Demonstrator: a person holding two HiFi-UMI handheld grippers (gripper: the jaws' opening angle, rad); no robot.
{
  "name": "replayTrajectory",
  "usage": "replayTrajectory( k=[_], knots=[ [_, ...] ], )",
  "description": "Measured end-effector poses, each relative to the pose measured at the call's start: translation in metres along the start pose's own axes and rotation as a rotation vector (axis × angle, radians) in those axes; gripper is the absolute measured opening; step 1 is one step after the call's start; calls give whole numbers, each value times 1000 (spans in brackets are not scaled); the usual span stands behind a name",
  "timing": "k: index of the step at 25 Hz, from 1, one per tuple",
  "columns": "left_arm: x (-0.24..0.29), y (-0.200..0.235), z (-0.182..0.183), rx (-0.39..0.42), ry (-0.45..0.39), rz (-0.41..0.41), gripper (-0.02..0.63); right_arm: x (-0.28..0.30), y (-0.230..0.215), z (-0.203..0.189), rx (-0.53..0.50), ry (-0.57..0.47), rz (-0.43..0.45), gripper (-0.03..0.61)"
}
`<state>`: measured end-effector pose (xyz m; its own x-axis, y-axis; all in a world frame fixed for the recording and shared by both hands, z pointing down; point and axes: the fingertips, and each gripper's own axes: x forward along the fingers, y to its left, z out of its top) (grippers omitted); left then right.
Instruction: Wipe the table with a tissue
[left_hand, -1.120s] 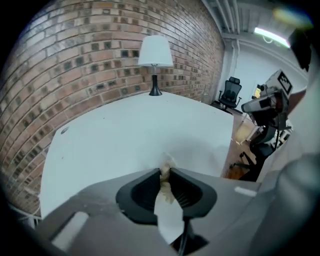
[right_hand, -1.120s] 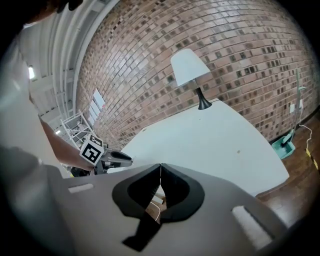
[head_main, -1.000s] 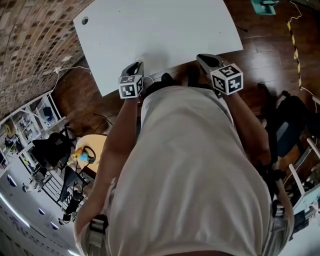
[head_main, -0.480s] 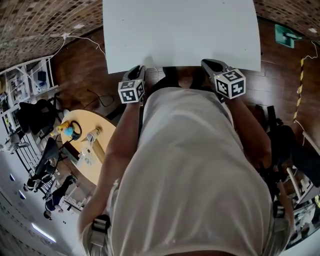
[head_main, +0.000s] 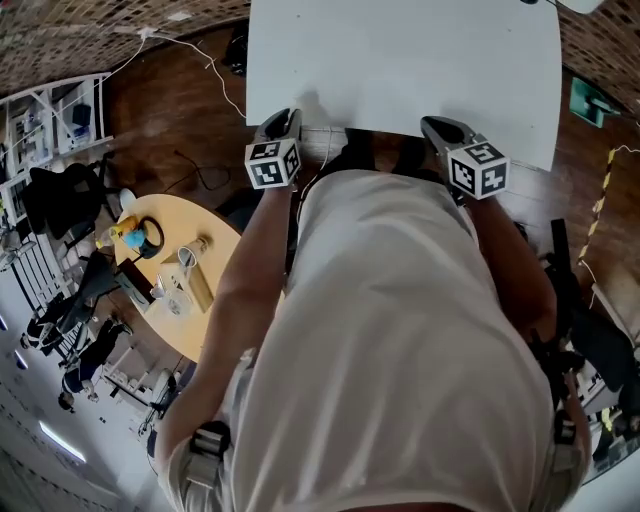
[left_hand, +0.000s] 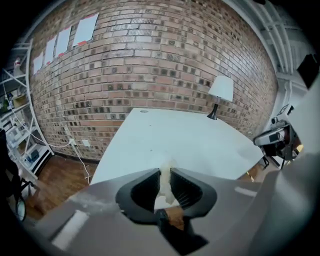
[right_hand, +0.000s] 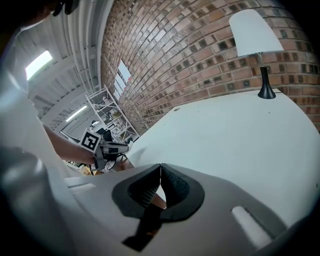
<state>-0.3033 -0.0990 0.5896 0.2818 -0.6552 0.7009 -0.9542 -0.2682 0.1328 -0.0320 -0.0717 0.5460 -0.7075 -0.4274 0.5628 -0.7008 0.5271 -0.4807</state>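
The white table (head_main: 400, 60) fills the top of the head view. My left gripper (head_main: 284, 120) hovers at the table's near edge, on the left. In the left gripper view its jaws are shut on a small white tissue (left_hand: 165, 175), which sticks up between the pads above the tabletop (left_hand: 185, 140). My right gripper (head_main: 438, 126) is at the near edge further right. The right gripper view shows that gripper (right_hand: 160, 175) with its pads touching and nothing held between them. The left gripper (right_hand: 111, 148) also appears there, off to the left.
A black-stemmed lamp with a white shade (left_hand: 220, 92) stands at the table's far end by the brick wall (left_hand: 150, 60). A round yellow table (head_main: 205, 235) with small items, metal shelves (head_main: 50, 110) and a floor cable (head_main: 215, 70) lie to my left.
The head view has swung round, so the table now lies square ahead and higher in the picture. Both grippers stay at its near edge, shut as before.
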Motion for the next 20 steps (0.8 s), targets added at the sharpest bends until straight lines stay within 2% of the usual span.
replayTrajectory(
  k=[3,6,12,17,20],
  knots=[
    [8,4,18,28,-21,-50,75,13,1,16,15,-12,-10,9],
    [14,12,24,78,4,-98,74,28,12,25,33,-26,-26,9],
    [45,24,35,196,78,-148,75,48,17,36,42,-37,-75,9],
    [67,42,43,234,97,-140,75,60,23,45,52,-56,-115,9],
    [79,40,44,278,122,-170,75,59,16,51,72,-61,-148,9]
  ],
)
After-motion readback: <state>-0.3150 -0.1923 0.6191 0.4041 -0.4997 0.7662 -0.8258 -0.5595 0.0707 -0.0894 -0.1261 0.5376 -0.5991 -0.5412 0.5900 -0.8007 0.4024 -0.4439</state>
